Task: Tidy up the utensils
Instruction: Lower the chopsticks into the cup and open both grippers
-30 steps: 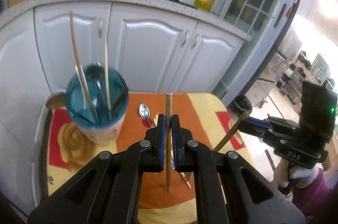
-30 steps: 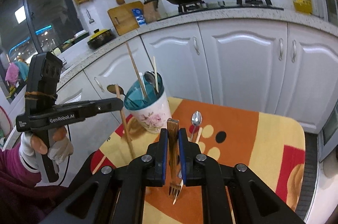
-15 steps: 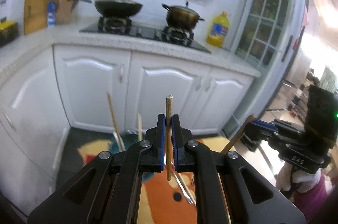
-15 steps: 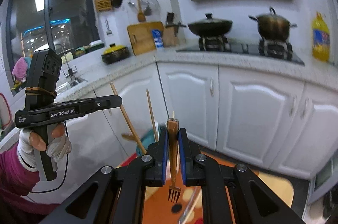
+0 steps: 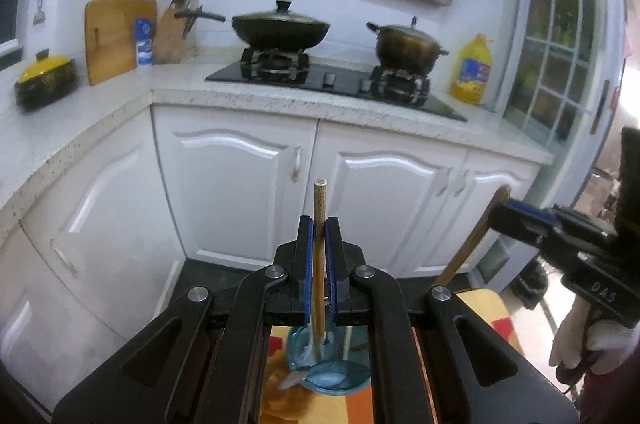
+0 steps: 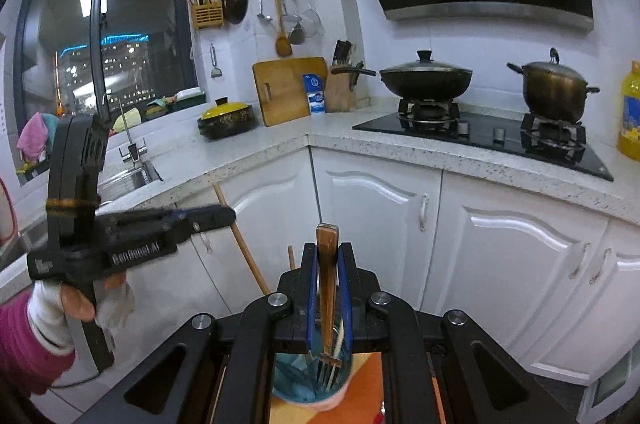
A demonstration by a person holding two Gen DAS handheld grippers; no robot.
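My left gripper [image 5: 319,224] is shut on a wooden chopstick [image 5: 319,220], held upright with its lower end over the blue-rimmed cup [image 5: 332,376]. My right gripper [image 6: 328,252] is shut on a wooden-handled fork [image 6: 327,276], tines down just above the same cup [image 6: 308,380], which holds several utensils. Each gripper shows in the other's view: the right one [image 5: 516,220] at the right, the left one [image 6: 216,214] at the left, both above the cup.
The cup stands on an orange and yellow patterned table [image 5: 484,312]. White cabinets [image 5: 384,192] and a counter with a wok [image 5: 280,32], a pot [image 5: 404,44] and a yellow oil bottle [image 5: 470,70] are behind. A sink [image 6: 128,176] is at left.
Both grippers rose and tilted up, carrying the chopstick and fork from over the table to directly above the cup. The spoon on the table has left the view.
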